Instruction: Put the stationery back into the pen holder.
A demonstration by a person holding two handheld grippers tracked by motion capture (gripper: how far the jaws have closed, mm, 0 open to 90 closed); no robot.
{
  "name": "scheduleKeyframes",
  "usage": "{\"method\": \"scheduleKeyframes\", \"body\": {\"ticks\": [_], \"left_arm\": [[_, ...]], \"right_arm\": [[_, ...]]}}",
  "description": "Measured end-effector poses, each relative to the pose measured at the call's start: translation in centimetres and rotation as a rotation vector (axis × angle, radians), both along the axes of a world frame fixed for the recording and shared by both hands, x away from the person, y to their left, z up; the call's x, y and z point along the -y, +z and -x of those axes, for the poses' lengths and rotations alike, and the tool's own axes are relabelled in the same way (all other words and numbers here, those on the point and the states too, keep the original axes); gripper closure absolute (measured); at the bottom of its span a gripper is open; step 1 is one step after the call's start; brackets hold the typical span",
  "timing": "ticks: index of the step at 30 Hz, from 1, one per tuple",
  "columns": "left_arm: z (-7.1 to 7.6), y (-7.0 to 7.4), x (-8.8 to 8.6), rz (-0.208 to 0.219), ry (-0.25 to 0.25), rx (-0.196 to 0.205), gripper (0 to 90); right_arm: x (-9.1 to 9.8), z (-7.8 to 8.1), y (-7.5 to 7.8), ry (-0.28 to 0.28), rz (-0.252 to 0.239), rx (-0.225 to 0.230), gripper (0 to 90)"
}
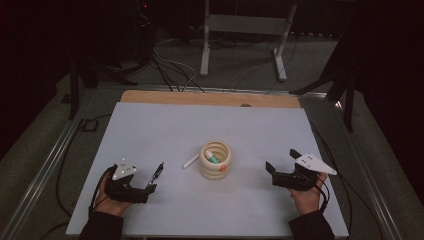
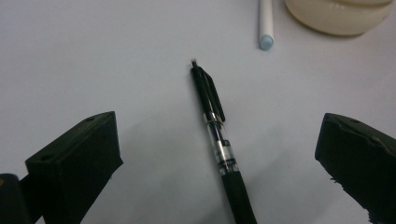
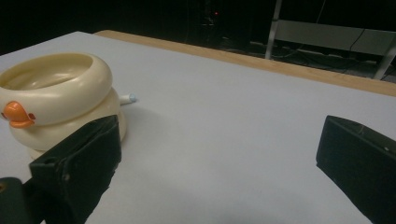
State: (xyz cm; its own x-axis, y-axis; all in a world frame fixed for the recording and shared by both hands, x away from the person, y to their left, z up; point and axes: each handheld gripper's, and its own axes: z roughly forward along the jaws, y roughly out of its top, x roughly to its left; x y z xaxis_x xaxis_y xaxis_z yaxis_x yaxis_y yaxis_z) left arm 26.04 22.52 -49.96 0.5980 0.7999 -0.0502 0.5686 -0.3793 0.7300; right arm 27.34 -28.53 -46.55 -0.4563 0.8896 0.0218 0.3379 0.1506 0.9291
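Note:
A cream ringed holder (image 1: 215, 160) with an orange duck bill stands mid-table, with a green-and-white item inside it; it is also in the right gripper view as the holder (image 3: 56, 100). A white pen (image 1: 190, 161) lies on the table just left of it. A black pen (image 1: 157, 172) lies further left, and in the left gripper view this black pen (image 2: 218, 140) rests on the table between the wide-apart jaws. My left gripper (image 1: 152, 181) is open over it. My right gripper (image 1: 281, 159) is open, empty, to the right of the holder.
A white mat (image 1: 150, 130) covers the wooden table (image 1: 210, 98). Beyond the far edge stand a metal frame's legs (image 1: 204, 50) and loose cables on the floor. The mat is bare between the holder and the right gripper.

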Motion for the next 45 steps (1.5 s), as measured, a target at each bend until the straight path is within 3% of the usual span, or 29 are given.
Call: {"method": "scheduleKeyframes", "body": {"ticks": [11, 14, 17, 21, 23, 29, 37, 45], "left_arm": [[-0.3, -0.7, 0.6, -0.057, -0.032, -0.082, 4.0], [-0.2, -0.5, 0.9, -0.068, -0.027, -0.084, 8.2], [-0.2, -0.7, 1.1, -0.091, -0.039, -0.093, 18.4], [-0.2, -0.9, 1.3, -0.118, -0.080, -0.123, 48.9], [-0.3, -0.9, 1.4, -0.137, -0.077, -0.114, 58.8], [-0.7, -0.9, 1.7, -0.156, -0.093, -0.103, 79.8], [-1.8, -0.9, 2.6, -0.167, -0.103, -0.070, 80.3], [-2.2, -0.2, 2.7, -0.137, -0.090, -0.054, 80.3]], "right_arm": [[0.0, 0.0, 0.0, 0.003, 0.000, 0.002, 0.1], [0.0, 0.0, 0.0, 0.002, 0.000, 0.002, 0.1], [0.0, 0.0, 0.0, 0.003, -0.002, 0.001, 0.1], [0.0, 0.0, 0.0, 0.003, -0.002, 0.002, 0.1], [0.0, 0.0, 0.0, 0.004, -0.003, 0.002, 0.1], [-0.2, -0.1, -0.1, 0.008, -0.002, -0.001, 0.1], [-0.3, -0.1, -0.2, 0.015, 0.000, -0.003, 0.1], [-0.3, -0.1, -0.1, 0.013, -0.011, -0.002, 0.2]]}}
